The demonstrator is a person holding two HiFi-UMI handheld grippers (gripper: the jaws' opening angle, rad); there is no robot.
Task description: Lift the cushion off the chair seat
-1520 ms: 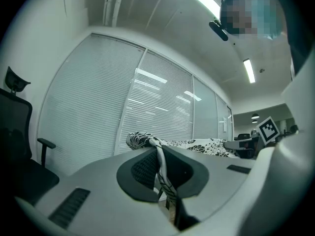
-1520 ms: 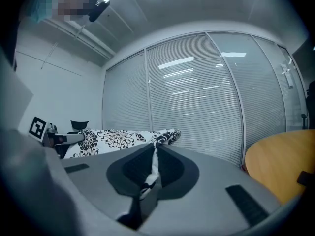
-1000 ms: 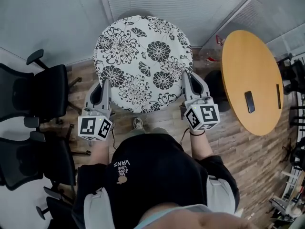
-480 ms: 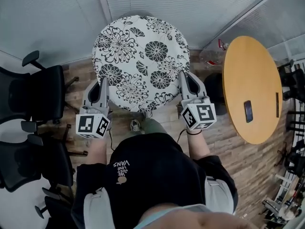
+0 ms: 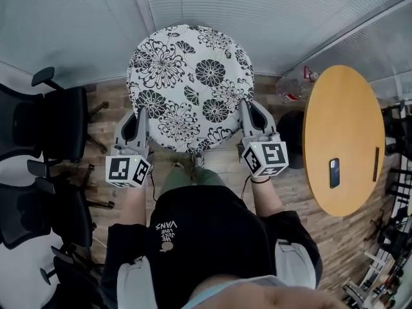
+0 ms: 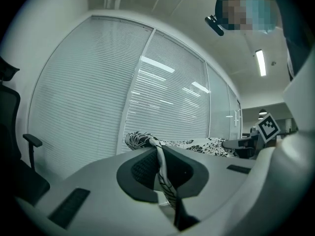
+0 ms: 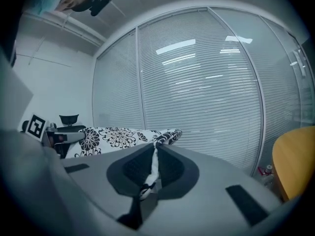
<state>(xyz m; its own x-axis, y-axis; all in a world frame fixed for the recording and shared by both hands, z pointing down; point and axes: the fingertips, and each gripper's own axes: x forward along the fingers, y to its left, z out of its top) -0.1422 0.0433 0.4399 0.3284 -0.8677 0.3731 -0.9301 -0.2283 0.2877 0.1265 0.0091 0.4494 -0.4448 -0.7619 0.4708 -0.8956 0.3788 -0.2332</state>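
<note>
Nearest, just below frame centre, the left gripper (image 5: 141,116) and right gripper (image 5: 247,110) each clamp tight on an edge fold of the round white cushion with black flower print (image 5: 190,76), which spreads between them toward upper centre. Beyond, black office chairs (image 5: 45,124) stand at left and a round wooden table (image 5: 347,140) at right.

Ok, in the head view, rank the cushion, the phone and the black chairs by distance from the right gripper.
1. The cushion, held in the right gripper, at its left.
2. The phone, on the round table at right.
3. The black chairs, far left.
</note>
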